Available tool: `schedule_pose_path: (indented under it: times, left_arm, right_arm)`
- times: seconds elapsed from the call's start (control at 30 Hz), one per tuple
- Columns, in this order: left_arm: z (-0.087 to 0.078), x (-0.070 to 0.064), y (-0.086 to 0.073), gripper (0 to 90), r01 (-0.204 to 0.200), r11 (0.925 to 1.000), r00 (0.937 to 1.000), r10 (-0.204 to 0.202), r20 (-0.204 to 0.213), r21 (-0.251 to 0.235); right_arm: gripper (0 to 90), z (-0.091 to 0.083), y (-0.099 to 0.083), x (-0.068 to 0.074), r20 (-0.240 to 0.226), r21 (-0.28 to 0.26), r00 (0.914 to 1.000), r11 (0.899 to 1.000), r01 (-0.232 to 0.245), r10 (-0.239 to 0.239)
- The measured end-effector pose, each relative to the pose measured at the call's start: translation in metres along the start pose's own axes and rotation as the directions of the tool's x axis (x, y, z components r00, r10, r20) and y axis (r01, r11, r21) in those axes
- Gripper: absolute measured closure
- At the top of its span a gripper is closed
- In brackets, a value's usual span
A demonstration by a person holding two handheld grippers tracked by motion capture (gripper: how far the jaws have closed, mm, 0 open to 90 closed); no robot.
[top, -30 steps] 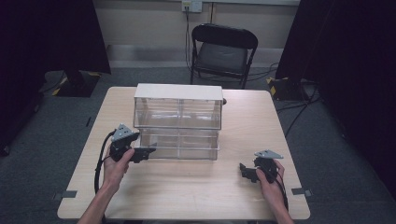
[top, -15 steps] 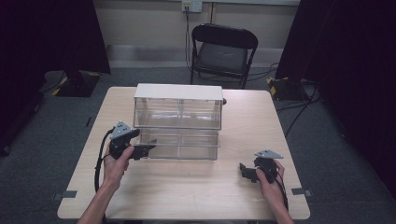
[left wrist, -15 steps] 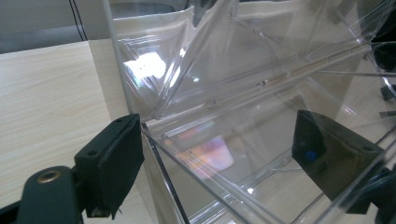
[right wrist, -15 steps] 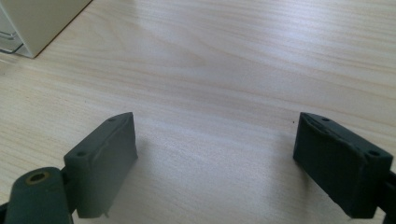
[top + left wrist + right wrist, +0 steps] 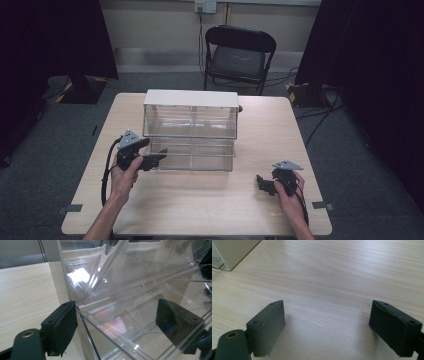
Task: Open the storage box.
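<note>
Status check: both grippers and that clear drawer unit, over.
Left hand-held gripper open, straddling pulled-out lower drawer corner. Right hand-held gripper open, resting on table. Nothing obstructing.

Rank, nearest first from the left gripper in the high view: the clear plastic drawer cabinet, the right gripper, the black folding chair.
From the left gripper:
1. Clear plastic drawer cabinet, right at its jaws.
2. Right gripper, across the table near its right edge.
3. Black folding chair, beyond the table's far edge.

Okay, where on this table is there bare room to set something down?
Bare wood lies between the clear drawer cabinet and the table's near edge, between the left gripper and right gripper. Strips flank the cabinet too. It's tight at the pulled-out lower drawer, where the left gripper works.
</note>
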State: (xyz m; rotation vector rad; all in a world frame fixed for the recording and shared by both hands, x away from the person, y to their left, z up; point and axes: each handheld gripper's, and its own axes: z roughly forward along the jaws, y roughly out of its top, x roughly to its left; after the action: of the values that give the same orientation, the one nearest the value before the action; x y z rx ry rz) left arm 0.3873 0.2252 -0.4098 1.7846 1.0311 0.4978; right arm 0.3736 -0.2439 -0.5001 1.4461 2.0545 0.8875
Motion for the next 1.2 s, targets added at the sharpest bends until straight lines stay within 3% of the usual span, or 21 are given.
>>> schedule_pose_path:
  times: [0.5,0.67,0.77,1.2]
  left_arm:
    - [-0.0039,-0.0017,-0.0007,21.9,-0.031,0.9995,0.9992,0.031,-0.023,0.004]
    - [-0.0039,-0.0012,0.0001,22.0,-0.021,0.9998,0.9996,0.021,-0.016,0.005]
    - [-0.0063,0.0011,0.0013,15.9,-0.011,0.9998,0.9997,0.012,0.023,-0.017]
    - [-0.0079,-0.0001,0.0042,15.4,-0.014,0.9992,0.9997,0.015,0.021,-0.036]
  right_arm:
    - [12.5,0.0,0.0,0.0,0.0,0.0,1.0,1.0,0.0,0.0]
    - [12.6,0.0,0.0,0.0,0.0,0.0,1.0,1.0,0.0,0.0]
    - [12.6,0.0,0.0,0.0,0.0,0.0,1.0,1.0,0.0,0.0]
    - [12.6,0.0,0.0,0.0,0.0,0.0,1.0,1.0,0.0,0.0]
